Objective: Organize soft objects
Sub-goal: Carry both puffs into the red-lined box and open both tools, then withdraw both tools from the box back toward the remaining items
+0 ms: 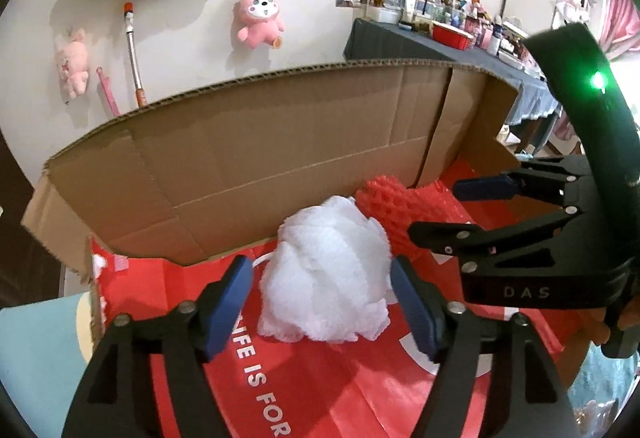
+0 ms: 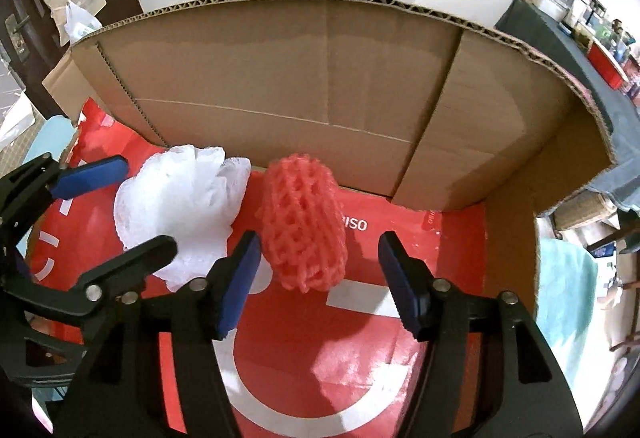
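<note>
We release: left gripper (image 1: 322,302) spread around white fluffy mesh puff (image 1: 328,278), frame centre; right gripper (image 2: 320,278) spread beside red foam net sleeve (image 2: 304,222). We recommend straight withdrawal, avoiding snags.

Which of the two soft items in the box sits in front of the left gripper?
The white mesh puff, between the left gripper's open fingers. The red foam net sleeve lies beside it, before the right gripper.

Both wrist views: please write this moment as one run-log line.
left claw: open, astride white puff | right claw: open, before red net | both items: on red bag, apart
</note>
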Demonstrator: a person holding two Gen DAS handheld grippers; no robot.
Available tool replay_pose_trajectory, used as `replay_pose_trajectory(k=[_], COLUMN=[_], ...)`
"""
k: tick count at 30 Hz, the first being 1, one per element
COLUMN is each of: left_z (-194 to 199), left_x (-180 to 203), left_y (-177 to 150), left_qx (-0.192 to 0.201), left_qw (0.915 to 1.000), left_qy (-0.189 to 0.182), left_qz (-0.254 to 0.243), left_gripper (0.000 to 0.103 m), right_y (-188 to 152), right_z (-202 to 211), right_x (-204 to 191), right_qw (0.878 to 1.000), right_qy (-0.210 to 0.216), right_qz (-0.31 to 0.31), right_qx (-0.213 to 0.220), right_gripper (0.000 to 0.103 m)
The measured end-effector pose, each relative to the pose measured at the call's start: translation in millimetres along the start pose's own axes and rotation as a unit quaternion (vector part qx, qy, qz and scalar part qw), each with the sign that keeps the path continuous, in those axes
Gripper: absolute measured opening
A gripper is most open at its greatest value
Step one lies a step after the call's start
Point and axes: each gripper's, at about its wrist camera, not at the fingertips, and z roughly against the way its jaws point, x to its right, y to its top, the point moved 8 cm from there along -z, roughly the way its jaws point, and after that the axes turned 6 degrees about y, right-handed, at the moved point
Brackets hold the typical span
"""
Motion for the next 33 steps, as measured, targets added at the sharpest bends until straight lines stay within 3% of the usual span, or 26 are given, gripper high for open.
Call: replay_pose_trajectory(k=[6, 10, 19, 22, 25, 33], left_z=[34, 77, 195, 226, 248, 298], left_x=[-7, -10, -4, 2, 6, 15], left_y=[3, 3, -13, -23, -34, -71], left_qx=[0.026, 0.06, 0.159, 0.194, 0.214, 0.255], left_qw=[0.9994, 0.9972, 0.9852, 0.9793, 0.9742, 0.9636], left_qy=[0.012, 0.025, 0.041, 0.037, 0.051, 0.042], left_qz=[0.021, 0.038, 0.048, 0.047, 0.049, 0.069], left_gripper=[0.086, 0.102, 0.103, 0.103, 0.103, 0.103], right_y=[-6, -11, -36, -51, -66, -124], right_z=[27, 65, 173, 208, 238, 297], right_x=[-2, -8, -37, -47, -57, -72], right_qw=[1.0, 0.999, 0.989, 0.982, 0.976, 0.961], right_qy=[-0.006, -0.004, -0.012, -0.008, -0.005, -0.004], right_qz=[-0.006, -0.009, 0.004, 0.014, 0.016, 0.018], right_qx=[0.02, 0.052, 0.148, 0.186, 0.218, 0.277], right_gripper=[0.065, 0.071, 0.081, 0.091, 0.092, 0.092])
